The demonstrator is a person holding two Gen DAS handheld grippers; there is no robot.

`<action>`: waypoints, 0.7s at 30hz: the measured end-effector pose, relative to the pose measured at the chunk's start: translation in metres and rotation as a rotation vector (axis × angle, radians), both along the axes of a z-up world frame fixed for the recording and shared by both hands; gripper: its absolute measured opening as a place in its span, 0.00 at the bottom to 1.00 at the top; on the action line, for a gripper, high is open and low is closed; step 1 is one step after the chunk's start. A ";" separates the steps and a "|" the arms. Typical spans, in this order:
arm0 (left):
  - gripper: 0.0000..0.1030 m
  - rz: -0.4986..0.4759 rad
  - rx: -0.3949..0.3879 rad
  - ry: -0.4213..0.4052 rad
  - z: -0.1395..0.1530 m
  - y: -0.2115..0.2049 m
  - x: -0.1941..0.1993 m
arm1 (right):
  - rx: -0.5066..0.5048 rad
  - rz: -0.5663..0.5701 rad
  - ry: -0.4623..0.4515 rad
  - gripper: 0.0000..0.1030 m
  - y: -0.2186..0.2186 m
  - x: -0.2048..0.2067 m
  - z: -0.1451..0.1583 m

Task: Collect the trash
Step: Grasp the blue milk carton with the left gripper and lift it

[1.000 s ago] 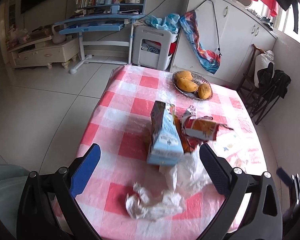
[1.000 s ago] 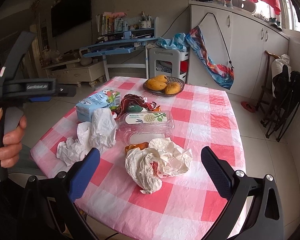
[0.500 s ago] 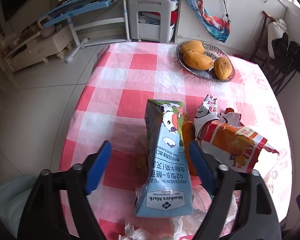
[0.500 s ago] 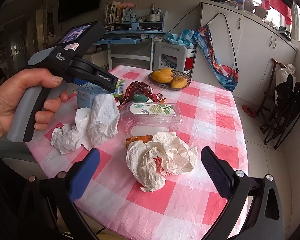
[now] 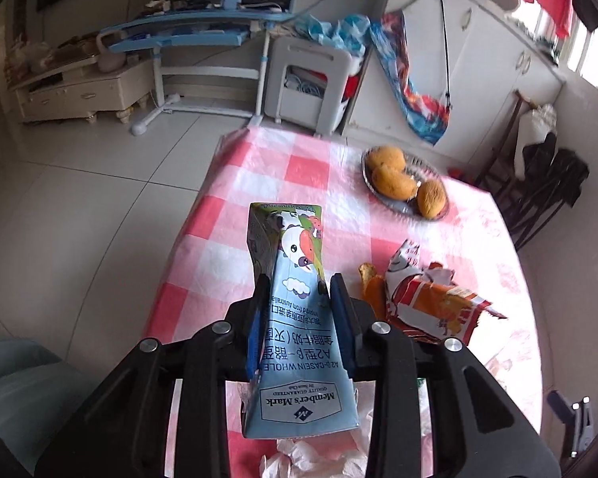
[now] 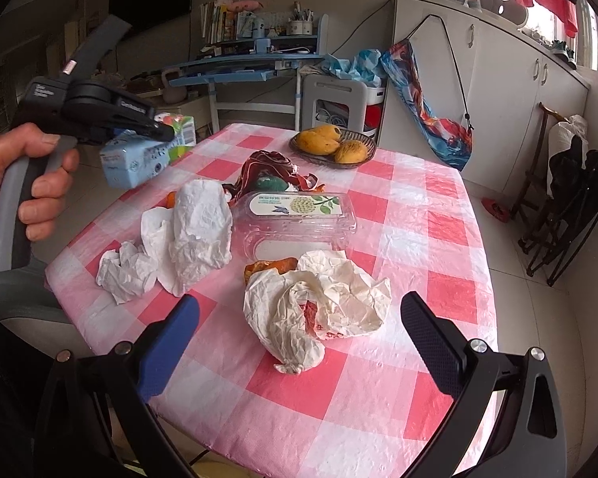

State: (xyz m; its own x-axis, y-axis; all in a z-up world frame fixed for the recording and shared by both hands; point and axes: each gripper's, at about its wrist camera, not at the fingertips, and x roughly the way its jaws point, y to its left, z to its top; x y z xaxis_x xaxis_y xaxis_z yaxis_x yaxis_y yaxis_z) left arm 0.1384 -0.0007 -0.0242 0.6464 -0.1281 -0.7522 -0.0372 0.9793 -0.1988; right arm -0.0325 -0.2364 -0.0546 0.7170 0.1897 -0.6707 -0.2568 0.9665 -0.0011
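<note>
Left gripper [image 5: 297, 302] had just been closing, and its blue pads were pressed against both long sides of the milk carton [image 5: 295, 318], pinching its middle inward. In the right wrist view the carton [image 6: 139, 151] hung clear of the table [image 6: 418, 207], out past its far left edge, gripped by the tool in the left hand [image 6: 28, 183]. Its long axis ran along the fingers, the printed base toward the camera and the pictured top pointing away toward the far side of the room.

Right gripper [image 6: 299, 338] stood wide apart with nothing between its pads, above the near edge of the table, over the crumpled white wrapper [image 6: 319, 306].

On the checked cloth lay a clear plastic box [image 6: 299, 219] at the middle, white paper wads [image 6: 179, 247] near the left edge, a torn snack bag [image 5: 430, 302] just beside them on the far side, and a fruit dish [image 6: 335, 143] at the far edge. Bare cloth lay along the right side; open tiled floor lay left of the table.
</note>
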 end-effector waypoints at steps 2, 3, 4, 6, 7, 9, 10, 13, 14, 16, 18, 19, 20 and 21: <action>0.29 0.009 -0.041 -0.030 0.007 0.008 -0.010 | 0.009 -0.011 0.019 0.94 -0.003 0.003 -0.004; 0.29 0.012 -0.060 -0.042 0.010 0.011 -0.015 | 0.016 -0.016 0.031 0.94 -0.004 0.005 -0.006; 0.29 0.012 -0.081 -0.051 0.013 0.015 -0.021 | 0.022 -0.020 0.041 0.94 -0.005 0.007 -0.008; 0.29 0.009 -0.101 -0.058 0.016 0.018 -0.028 | 0.029 -0.024 0.057 0.94 -0.005 0.010 -0.011; 0.29 0.003 -0.103 -0.060 0.017 0.018 -0.031 | 0.030 -0.023 0.063 0.94 -0.004 0.011 -0.012; 0.29 -0.005 -0.097 -0.062 0.017 0.016 -0.036 | 0.021 -0.017 0.071 0.94 -0.001 0.013 -0.015; 0.29 -0.009 -0.091 -0.062 0.017 0.015 -0.039 | 0.010 -0.014 0.076 0.94 0.002 0.015 -0.017; 0.29 -0.018 -0.082 -0.066 0.019 0.013 -0.046 | -0.019 -0.013 0.105 0.94 0.007 0.020 -0.026; 0.29 -0.021 -0.083 -0.070 0.020 0.014 -0.048 | -0.020 -0.012 0.119 0.94 0.008 0.022 -0.029; 0.29 -0.024 -0.092 -0.078 0.023 0.014 -0.055 | -0.011 -0.015 0.140 0.90 0.006 0.025 -0.034; 0.29 -0.025 -0.101 -0.082 0.025 0.016 -0.060 | 0.006 -0.022 0.159 0.74 0.002 0.025 -0.038; 0.29 -0.027 -0.105 -0.083 0.026 0.016 -0.061 | 0.025 -0.024 0.171 0.61 -0.002 0.026 -0.039; 0.29 -0.029 -0.104 -0.083 0.026 0.017 -0.061 | 0.052 -0.025 0.181 0.48 -0.006 0.026 -0.039; 0.29 -0.029 -0.101 -0.083 0.026 0.017 -0.061 | 0.081 -0.028 0.188 0.43 -0.011 0.027 -0.039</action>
State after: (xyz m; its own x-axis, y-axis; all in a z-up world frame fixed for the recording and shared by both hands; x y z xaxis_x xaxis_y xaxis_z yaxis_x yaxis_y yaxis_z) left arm 0.0773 0.0163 0.0023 0.7007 -0.2203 -0.6786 0.0118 0.9546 -0.2977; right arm -0.0058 -0.2471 -0.0940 0.5864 0.2304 -0.7766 -0.2180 0.9682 0.1226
